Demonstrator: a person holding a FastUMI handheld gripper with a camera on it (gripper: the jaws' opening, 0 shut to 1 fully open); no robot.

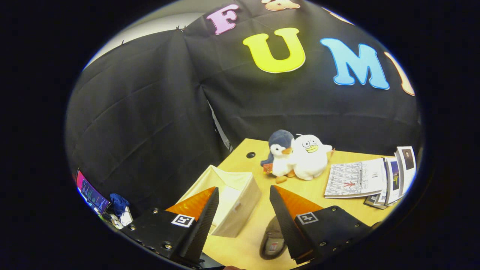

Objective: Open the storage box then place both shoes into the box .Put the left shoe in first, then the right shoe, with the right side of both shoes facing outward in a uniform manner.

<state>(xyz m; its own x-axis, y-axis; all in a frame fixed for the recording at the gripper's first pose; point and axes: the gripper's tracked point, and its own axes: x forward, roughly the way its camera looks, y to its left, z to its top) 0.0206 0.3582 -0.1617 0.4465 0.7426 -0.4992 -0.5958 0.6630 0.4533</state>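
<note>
Spread wide apart, the gripper (243,191) grips nothing, its two ridged fingers (204,219) raised above a light wooden tabletop (318,189). Between the fingers, and partly behind the left one, stands the cream fabric storage box (234,200), a soft cube with a small label holder on its near face; its top is open, with the pale lining of the far wall showing, and it sits at the table's left edge. Just beside the box, low between the fingers and partly hidden by the right one, lies a grey slipper-like shoe (272,240) with a small patch on its upper; the second shoe I cannot make out. Beyond the fingers, near the far edge of the table, two plush toys lean together, touching: a navy and white penguin (280,152) and a white round duck-like toy (309,155). Behind the penguin there is a small dark round hole (251,154) in the tabletop. To the right of the toys lie several printed booklets (356,180), fanned and overlapping. Off the table, low on the left, a bit of blue cloth (119,202) lies near a lit screen (92,193).
</note>
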